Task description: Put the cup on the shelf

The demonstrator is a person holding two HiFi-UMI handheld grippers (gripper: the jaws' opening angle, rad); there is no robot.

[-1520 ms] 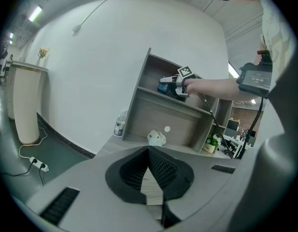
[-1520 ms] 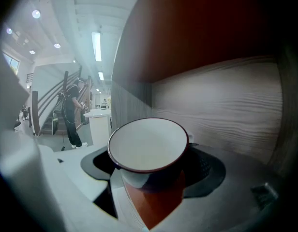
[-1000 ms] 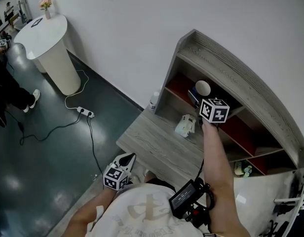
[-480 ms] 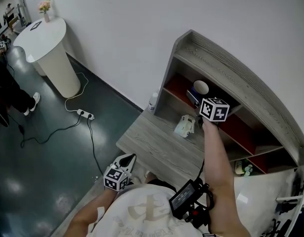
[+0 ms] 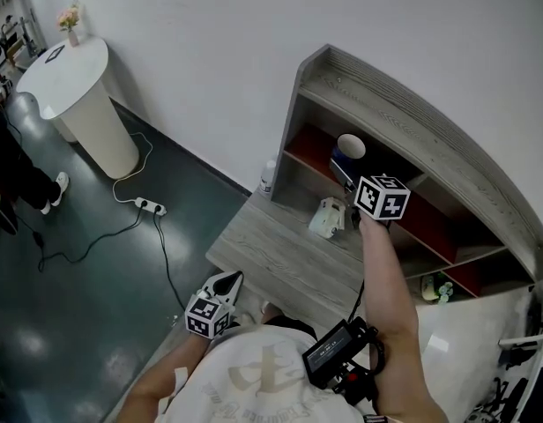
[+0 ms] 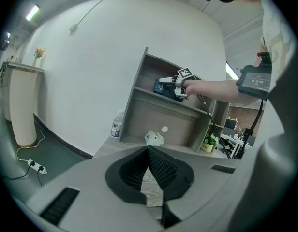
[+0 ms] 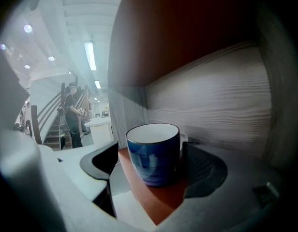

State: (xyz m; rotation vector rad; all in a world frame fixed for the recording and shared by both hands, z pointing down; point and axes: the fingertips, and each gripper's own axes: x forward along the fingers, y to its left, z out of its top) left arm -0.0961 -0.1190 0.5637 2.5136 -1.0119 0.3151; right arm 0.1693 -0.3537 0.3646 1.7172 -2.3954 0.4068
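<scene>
- The left gripper is hanging low at the lower left-centre of the head view, short of the bench. Its fingers are pressing together at the tips and carrying nothing, so it is taking no part in the job.
- At the bench's far edge, a small white object is lying at the foot of the shelf.
- The right gripper is reaching into the shelf's upper left compartment, right of centre in the head view. Its fingers are standing apart, one on each side of the cup. The one on the left of its own view is clearly off the cup; the other is sitting very close, and I cannot tell whether it is touching.
- The cup, blue with a white inside, is standing upright on the compartment's reddish board, near the wooden back wall.
- The placing itself is looking done. What is remaining, by my reading, is drawing the spread fingers straight back without nudging the cup.
- Farther off, a bottle is standing beside the shelf's left wall, and a white round table is occupying the upper left.
</scene>
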